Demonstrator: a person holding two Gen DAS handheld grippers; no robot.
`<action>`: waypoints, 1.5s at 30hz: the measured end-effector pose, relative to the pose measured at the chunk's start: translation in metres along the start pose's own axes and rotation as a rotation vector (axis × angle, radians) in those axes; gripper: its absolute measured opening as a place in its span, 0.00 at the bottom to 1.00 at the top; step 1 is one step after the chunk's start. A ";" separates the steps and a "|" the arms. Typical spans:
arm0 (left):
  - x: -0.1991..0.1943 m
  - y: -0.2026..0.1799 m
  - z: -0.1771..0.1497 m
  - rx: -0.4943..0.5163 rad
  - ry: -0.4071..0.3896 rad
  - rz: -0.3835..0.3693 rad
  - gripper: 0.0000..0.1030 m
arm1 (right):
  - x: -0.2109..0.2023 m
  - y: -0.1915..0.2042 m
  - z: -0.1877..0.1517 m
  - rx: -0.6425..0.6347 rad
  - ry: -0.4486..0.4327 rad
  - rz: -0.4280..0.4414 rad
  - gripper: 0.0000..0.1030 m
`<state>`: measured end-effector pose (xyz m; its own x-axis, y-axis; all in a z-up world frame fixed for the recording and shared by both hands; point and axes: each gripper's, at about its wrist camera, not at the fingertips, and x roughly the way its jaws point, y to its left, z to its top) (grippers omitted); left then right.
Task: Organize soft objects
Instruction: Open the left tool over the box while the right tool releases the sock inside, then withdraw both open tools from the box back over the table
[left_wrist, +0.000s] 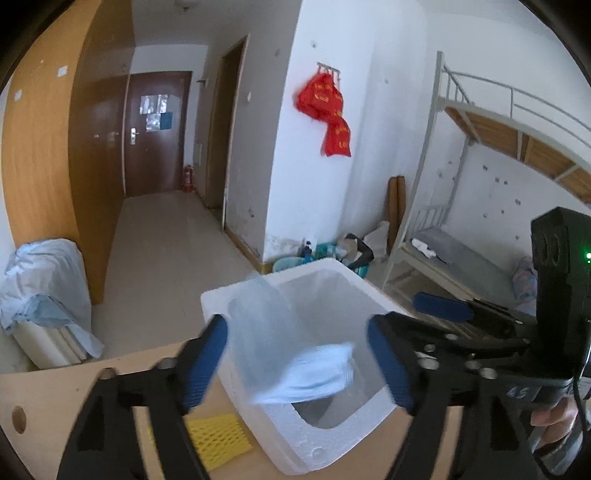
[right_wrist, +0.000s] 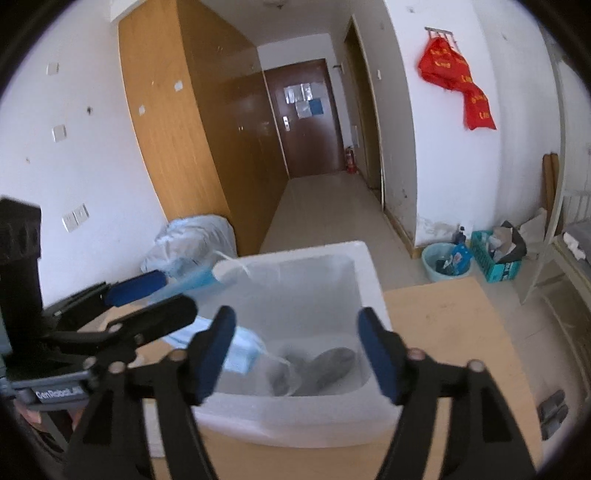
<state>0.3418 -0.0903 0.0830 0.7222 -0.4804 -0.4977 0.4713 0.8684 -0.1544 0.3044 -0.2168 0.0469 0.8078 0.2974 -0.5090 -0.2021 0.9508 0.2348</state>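
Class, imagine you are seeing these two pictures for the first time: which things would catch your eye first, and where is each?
The white foam box sits on the wooden table, a blurred pale-blue face mask in mid-air above its opening. The left gripper, jaws open, frames the mask. A bright red cloth hangs on the white wall behind.

Soft, even daylight fills both views; fisheye bending and dark vignette at corners; the face mask (left_wrist: 306, 373) smears (motion blur).

One white foam box (right_wrist: 364, 258), one blue face mask (left_wrist: 314, 373), one yellow foam net (left_wrist: 218, 437) and two dark items (right_wrist: 317, 365) in the box are counted.
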 end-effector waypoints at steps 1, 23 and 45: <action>-0.002 0.001 0.000 -0.001 -0.011 -0.002 0.78 | -0.001 0.001 0.000 -0.006 -0.003 -0.001 0.75; -0.168 0.001 -0.058 -0.019 -0.160 0.221 0.85 | -0.073 0.072 -0.032 -0.158 -0.079 0.071 0.75; -0.232 0.025 -0.181 -0.151 -0.150 0.461 0.89 | -0.056 0.157 -0.114 -0.289 0.070 0.249 0.75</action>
<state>0.0944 0.0648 0.0401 0.9078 -0.0456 -0.4168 0.0158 0.9971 -0.0747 0.1645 -0.0737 0.0178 0.6765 0.5183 -0.5231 -0.5434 0.8308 0.1205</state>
